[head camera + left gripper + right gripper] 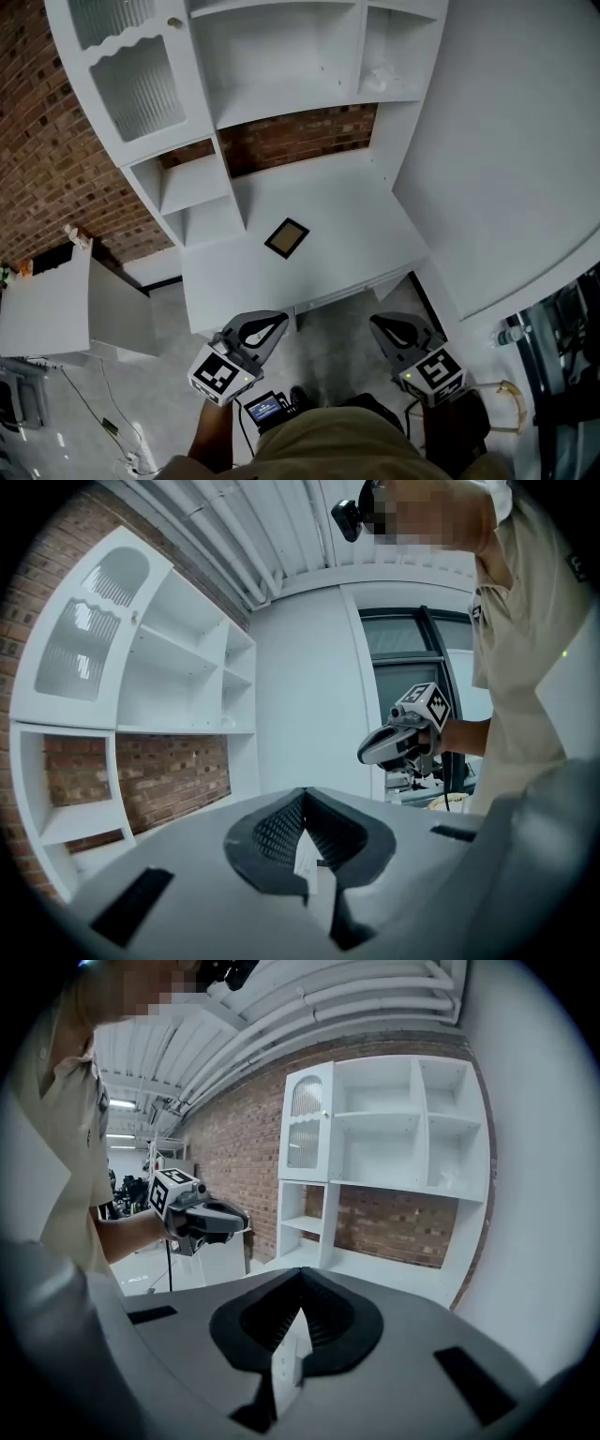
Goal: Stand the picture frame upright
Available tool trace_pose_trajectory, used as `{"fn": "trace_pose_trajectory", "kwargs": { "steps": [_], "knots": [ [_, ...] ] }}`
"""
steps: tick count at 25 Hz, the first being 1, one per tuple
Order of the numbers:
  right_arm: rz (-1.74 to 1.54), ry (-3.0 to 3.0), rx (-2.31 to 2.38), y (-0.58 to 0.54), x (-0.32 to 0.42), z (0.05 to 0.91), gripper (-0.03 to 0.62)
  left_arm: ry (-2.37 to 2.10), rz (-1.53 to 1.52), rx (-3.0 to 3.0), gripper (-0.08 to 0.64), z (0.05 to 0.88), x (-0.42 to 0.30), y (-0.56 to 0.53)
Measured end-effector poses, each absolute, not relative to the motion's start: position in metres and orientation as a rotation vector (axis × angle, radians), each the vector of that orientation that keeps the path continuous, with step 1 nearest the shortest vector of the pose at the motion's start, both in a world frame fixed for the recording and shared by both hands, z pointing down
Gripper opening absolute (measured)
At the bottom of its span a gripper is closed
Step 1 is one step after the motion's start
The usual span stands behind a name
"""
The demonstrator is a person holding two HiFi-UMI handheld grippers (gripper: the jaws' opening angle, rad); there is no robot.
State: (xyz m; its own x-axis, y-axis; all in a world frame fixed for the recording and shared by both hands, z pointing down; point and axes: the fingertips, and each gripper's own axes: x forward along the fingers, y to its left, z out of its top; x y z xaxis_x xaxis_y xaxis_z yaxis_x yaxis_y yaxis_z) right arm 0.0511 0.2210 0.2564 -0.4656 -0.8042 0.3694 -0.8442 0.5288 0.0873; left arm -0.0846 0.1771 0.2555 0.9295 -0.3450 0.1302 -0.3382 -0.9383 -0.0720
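A small dark picture frame with a light border lies flat on the white desk top, near its middle. My left gripper hangs shut and empty in front of the desk's near edge, at the lower left. The right gripper is shut too, empty, off the desk's front right corner. Both are well short of the frame. In the left gripper view my jaws meet with nothing between them and the right gripper shows beyond. The right gripper view shows closed jaws and the left gripper; the frame is hidden in both.
A white hutch with open shelves and ribbed-glass doors rises behind the desk against a brick wall. A white wall bounds the right side. A white cabinet stands at left; cables lie on the floor.
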Motion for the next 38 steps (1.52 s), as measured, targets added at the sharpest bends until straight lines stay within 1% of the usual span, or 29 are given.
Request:
{"fn": "trace_pose_trajectory", "kwargs": {
  "steps": [7,14,23,28,34,35,36,37,38],
  "knots": [
    [0.206,-2.418,1.298,0.158,0.048,0.276,0.003,0.602,-0.264,-3.061,0.008,0.270,-0.096,0.126],
    [0.224,-2.500,1.176,0.071,0.046,0.292,0.003,0.772,-0.353,-3.065,0.006,0.283,-0.099,0.063],
    [0.279,-2.560,0.976,-0.069,0.071,0.323,0.003,0.985,-0.445,-3.078,0.006,0.310,-0.066,-0.061],
    [0.308,-2.544,0.865,-0.131,0.081,0.363,0.005,1.079,-0.522,-3.102,0.006,0.349,-0.056,-0.116],
    [0.431,-2.468,0.761,-0.185,0.086,0.451,0.006,1.117,-0.691,-3.157,0.008,0.433,-0.051,-0.183],
    [0.464,-2.451,0.761,-0.193,0.086,0.467,0.010,1.105,-0.733,-3.178,0.008,0.452,-0.051,-0.193],
    [0.498,-2.433,0.764,-0.200,0.086,0.483,0.029,1.089,-0.779,-3.199,0.008,0.472,-0.050,-0.203],
    [0.528,-2.416,0.767,-0.207,0.086,0.499,0.091,1.071,-0.826,-3.215,0.008,0.491,-0.049,-0.213],
    [0.551,-2.401,0.769,-0.214,0.085,0.514,0.121,1.051,-0.874,-3.223,0.008,0.509,-0.047,-0.223]
  ]
}}
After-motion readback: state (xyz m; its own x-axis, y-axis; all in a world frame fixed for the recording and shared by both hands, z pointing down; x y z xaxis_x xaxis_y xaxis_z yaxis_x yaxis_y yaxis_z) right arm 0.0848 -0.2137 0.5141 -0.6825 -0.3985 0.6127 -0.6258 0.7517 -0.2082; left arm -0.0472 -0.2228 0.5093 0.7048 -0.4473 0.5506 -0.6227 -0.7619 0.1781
